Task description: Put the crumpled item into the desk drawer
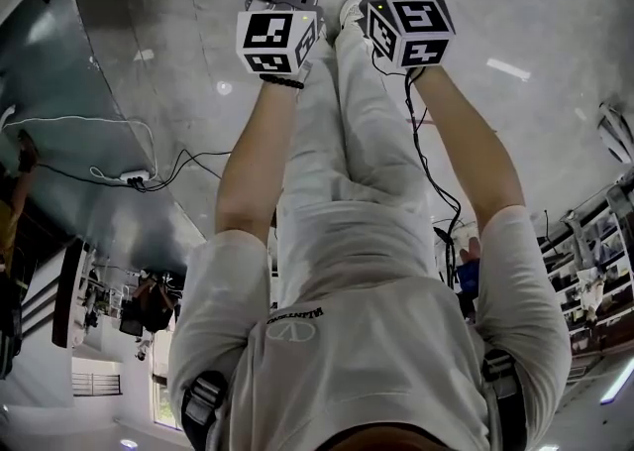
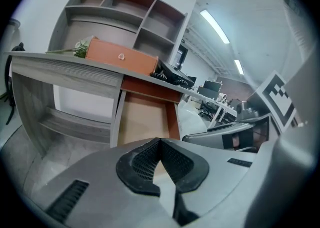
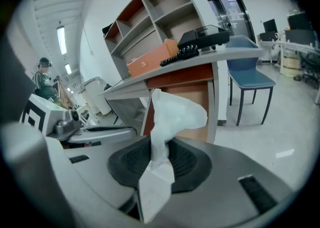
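There are two tools, one wad, one surface with one shelf unit on it, and one chair.

The left tool (image 2: 160, 143) is clenched and empty. Its two ribbed pads meet at the tips in a narrow V, and only floor shows in the gap behind them. The right tool (image 3: 161, 146) is clamped on the wad (image 3: 176, 110), a piece of crumpled white paper. Its pads press on the wad's thin middle. The bulk of the paper puffs out past the tips toward 12 o'clock, and a flat tail hangs back toward 6 o'clock.

In the head view both tools sit side by side at 12 o'clock on straight arms, each with one marker cube, above a glossy floor. One power strip (image 1: 134, 178) with cables lies at 9 o'clock.

The wad is in the air in front of the desk and touches nothing but the right tool. In the right gripper view the surface (image 3: 200, 59) runs across behind it, from 10 toward 2 o'clock. One red-brown drawer (image 3: 185, 77) front sits directly under the surface, with a tan panel below it. It cannot be told whether the drawer is pulled out.

On the surface stand one orange box (image 2: 120, 56) with a small knob and one black object (image 2: 167, 74) at the box's 3 o'clock side. One sprig of flowers (image 2: 80, 49) lies at its 9 o'clock side. The shelf unit (image 2: 125, 11) rises behind them.

The blue chair (image 3: 250, 79) stands on the floor at 2 o'clock in the right gripper view, just beside the desk. The left tool's cube shows at 9 o'clock there.
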Demonstrator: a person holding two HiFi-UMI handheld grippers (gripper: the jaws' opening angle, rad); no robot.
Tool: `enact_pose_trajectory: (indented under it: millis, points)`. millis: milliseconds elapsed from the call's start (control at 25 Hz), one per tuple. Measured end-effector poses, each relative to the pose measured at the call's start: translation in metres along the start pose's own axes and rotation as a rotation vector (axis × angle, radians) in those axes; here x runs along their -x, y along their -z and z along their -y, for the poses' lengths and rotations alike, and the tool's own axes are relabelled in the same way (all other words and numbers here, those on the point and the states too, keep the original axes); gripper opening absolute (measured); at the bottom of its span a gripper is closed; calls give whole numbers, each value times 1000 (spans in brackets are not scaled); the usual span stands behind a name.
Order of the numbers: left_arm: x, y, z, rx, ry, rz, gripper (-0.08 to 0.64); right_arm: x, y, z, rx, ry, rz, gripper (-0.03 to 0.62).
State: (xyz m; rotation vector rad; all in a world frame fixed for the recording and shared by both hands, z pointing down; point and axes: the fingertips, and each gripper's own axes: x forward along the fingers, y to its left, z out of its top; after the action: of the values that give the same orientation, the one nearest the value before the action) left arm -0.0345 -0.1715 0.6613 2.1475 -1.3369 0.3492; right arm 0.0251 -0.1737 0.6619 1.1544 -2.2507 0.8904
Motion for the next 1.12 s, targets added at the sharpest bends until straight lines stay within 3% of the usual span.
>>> enact_pose_trajectory:
  millis: [400, 720, 1120]
  points:
    - [-21, 20, -2, 8, 6, -14, 2, -22, 21, 4, -20, -4, -17, 92]
    - [-34, 40, -16, 77, -20, -28, 2, -37, 39, 12, -24, -7, -36, 91]
    - [-39, 48, -21, 42, -20, -44, 2, -48, 48, 12, -11, 15, -48, 92]
